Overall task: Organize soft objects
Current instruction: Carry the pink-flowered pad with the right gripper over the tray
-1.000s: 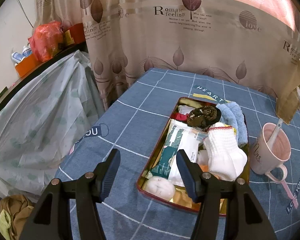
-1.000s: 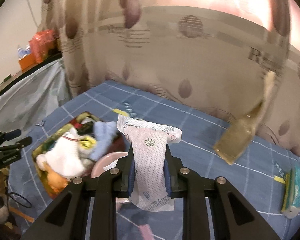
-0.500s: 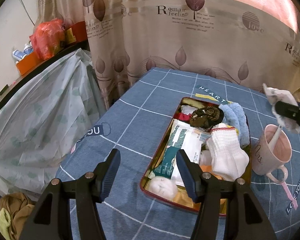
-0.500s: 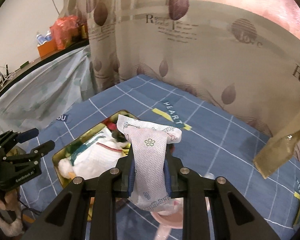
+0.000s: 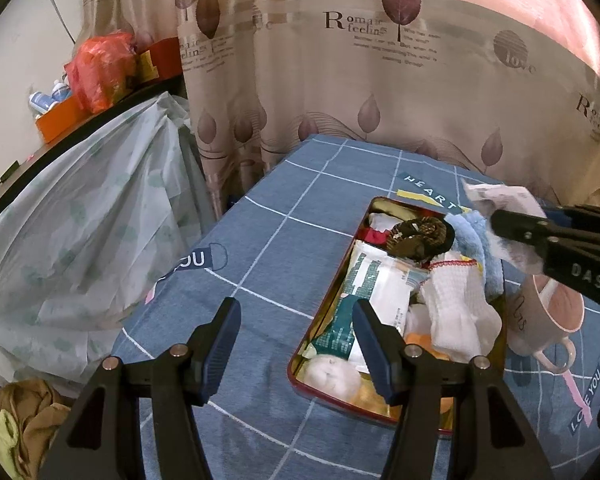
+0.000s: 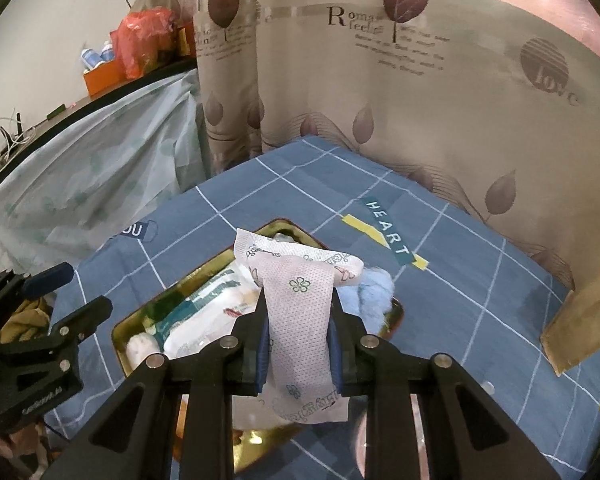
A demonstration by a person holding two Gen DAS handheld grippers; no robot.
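Right gripper (image 6: 299, 344) held above the tin tray (image 6: 204, 270), jaws clenched on a white pad (image 6: 300, 320), left gripper (image 5: 296, 334) low near the tray's near-left edge, jaws released, blue checked worktop (image 5: 284, 240)

The tin (image 5: 332, 308) is showing glossy gold metal inside, mirroring its contents, with a red rim. The pad (image 6: 300, 320), pinched in the right gripper (image 6: 300, 344), is looking like thin dimpled nonwoven, matt white. The sock (image 5: 456, 304) is showing ribbed knit; the towel (image 5: 480, 248) is looking fluffy. The packet (image 5: 372, 284) is gleaming like plastic film. The mug (image 5: 540, 320) is looking glazed. The tablecloth (image 5: 284, 248) is lying as matt woven cloth. Both grippers, the left gripper (image 5: 296, 340) too, are showing matt black plastic
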